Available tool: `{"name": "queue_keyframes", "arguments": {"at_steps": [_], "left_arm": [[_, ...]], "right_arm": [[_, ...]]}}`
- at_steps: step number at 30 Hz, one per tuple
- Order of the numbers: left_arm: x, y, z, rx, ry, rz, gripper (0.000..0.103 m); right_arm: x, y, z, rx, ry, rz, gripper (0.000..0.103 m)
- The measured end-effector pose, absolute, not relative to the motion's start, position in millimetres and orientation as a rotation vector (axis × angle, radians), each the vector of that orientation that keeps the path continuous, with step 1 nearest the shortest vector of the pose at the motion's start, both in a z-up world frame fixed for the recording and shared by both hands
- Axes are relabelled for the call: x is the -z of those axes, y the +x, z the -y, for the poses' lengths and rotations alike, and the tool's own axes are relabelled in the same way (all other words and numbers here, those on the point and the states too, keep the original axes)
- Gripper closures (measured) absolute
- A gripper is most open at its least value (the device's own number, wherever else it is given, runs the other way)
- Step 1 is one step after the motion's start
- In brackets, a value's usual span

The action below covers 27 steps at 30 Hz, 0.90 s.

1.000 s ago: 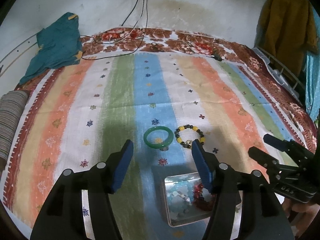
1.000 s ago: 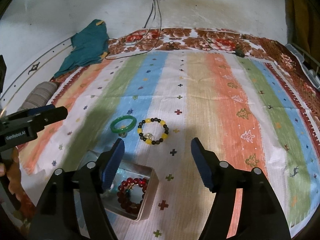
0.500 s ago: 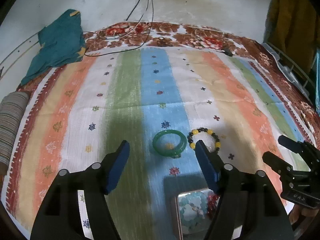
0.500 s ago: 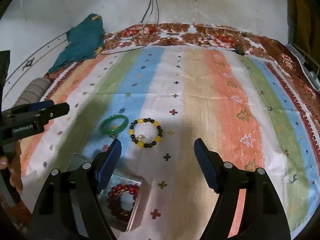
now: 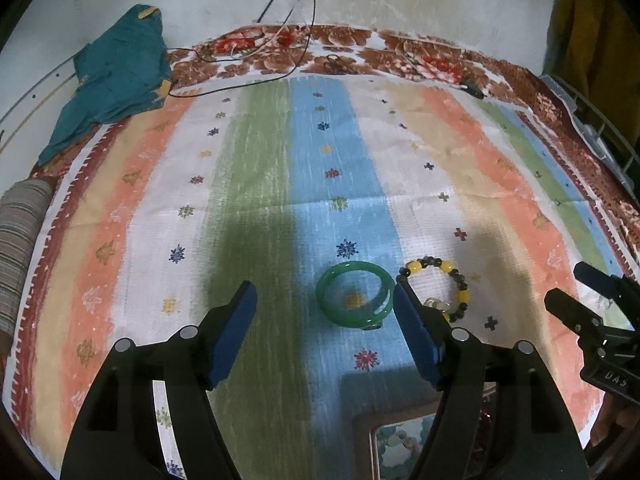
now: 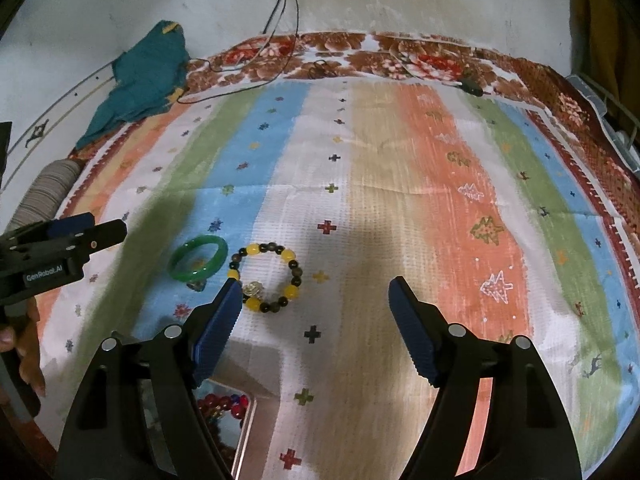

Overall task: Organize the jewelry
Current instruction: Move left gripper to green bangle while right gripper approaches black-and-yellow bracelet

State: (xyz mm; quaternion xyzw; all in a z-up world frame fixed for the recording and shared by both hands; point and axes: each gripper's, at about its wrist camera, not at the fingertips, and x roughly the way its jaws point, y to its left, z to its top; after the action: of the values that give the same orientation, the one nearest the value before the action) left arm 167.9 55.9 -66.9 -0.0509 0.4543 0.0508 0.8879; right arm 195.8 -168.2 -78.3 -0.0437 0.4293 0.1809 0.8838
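A green bangle (image 5: pixel 354 300) lies on the striped cloth, with a yellow-and-dark beaded bracelet (image 5: pixel 440 286) just to its right. Both show in the right wrist view, the bangle (image 6: pixel 197 258) left of the beaded bracelet (image 6: pixel 266 276). A metal tin (image 5: pixel 394 446) with bracelets inside sits at the near edge; in the right wrist view the tin (image 6: pixel 240 428) holds red beads. My left gripper (image 5: pixel 325 304) is open, its right finger by the bangle. My right gripper (image 6: pixel 316 300) is open and empty, right of the beaded bracelet. Each gripper shows in the other's view, the right (image 5: pixel 580 292) and the left (image 6: pixel 80 232).
A teal garment (image 5: pixel 116 76) lies at the back left and a striped bolster (image 5: pixel 20 232) at the left edge. Black cables (image 5: pixel 248 64) run from the wall across the floral blanket. A small black item (image 5: pixel 474 90) lies at the back right, with a wire rack (image 5: pixel 600 124) beyond.
Both grippers have moved forward over the cloth toward the bangle and beaded bracelet. The tin has slid toward the bottom edge of both views. Both stay open.
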Motion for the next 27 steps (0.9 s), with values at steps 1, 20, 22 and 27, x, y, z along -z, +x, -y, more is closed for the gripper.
{"name": "queue_keyframes", "arguments": {"at_steps": [1, 20, 22, 27], "left_arm": [[69, 170, -55, -0.106, -0.100, -0.949, 0.033], [116, 205, -62, -0.107, -0.102, -1.074, 0.033], [119, 208, -62, -0.106, -0.096, -1.080, 0.033], [130, 217, -66, -0.113, -0.110, -1.105, 0.033]], "right_arm": [[80, 198, 168, -0.373, -0.093, -0.897, 0.028], [118, 230, 148, -0.366, -0.123, -1.000, 0.027], [121, 233, 146, -0.373, -0.117, -1.011, 0.027], [131, 243, 139, -0.373, -0.123, -1.042, 0.027]]}}
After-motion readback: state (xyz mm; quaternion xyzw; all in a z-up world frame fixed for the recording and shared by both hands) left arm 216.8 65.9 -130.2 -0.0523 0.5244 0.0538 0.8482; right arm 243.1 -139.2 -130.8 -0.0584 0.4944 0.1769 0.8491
